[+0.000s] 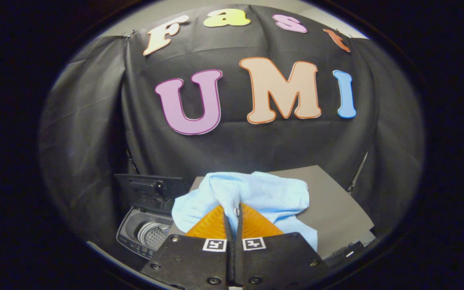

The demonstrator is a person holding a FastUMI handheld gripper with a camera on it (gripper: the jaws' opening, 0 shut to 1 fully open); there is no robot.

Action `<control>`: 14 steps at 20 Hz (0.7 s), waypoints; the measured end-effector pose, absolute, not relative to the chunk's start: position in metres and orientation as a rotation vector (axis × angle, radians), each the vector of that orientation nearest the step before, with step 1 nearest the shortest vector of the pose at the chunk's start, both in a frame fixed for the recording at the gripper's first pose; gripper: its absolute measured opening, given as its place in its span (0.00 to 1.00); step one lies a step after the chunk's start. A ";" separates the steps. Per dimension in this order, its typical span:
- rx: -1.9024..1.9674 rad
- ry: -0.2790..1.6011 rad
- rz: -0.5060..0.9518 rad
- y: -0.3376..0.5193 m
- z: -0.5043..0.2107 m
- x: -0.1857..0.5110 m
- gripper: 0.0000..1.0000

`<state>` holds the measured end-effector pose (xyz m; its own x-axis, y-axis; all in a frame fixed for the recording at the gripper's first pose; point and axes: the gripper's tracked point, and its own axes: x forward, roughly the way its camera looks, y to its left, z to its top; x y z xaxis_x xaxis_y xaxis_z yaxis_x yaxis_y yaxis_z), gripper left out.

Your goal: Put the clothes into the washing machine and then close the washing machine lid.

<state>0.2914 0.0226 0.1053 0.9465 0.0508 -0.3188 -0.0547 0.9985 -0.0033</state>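
Black cloth wall (232, 153) behind. Grey table (336, 201) in front of it. Washer (145, 233) sits low, left of the fingers, lid (149, 189) up, drum open; panel print too small to read. Light blue garment (256, 193) bunched over the table just ahead of the fingers. Claw (234, 211) nearly pressed together, both fingers pinching a fold of the garment.

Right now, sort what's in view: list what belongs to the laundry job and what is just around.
Belongs to the job:
- light blue garment, pinched between the gripper fingers
- washing machine, drum exposed
- washing machine lid, standing open

Just around:
- grey tabletop under the garment
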 end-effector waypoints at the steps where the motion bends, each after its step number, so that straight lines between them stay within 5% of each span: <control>1: -0.001 0.319 0.076 0.036 0.107 0.292 0.01; 14: 0.145 0.327 0.415 0.239 0.069 0.304 0.00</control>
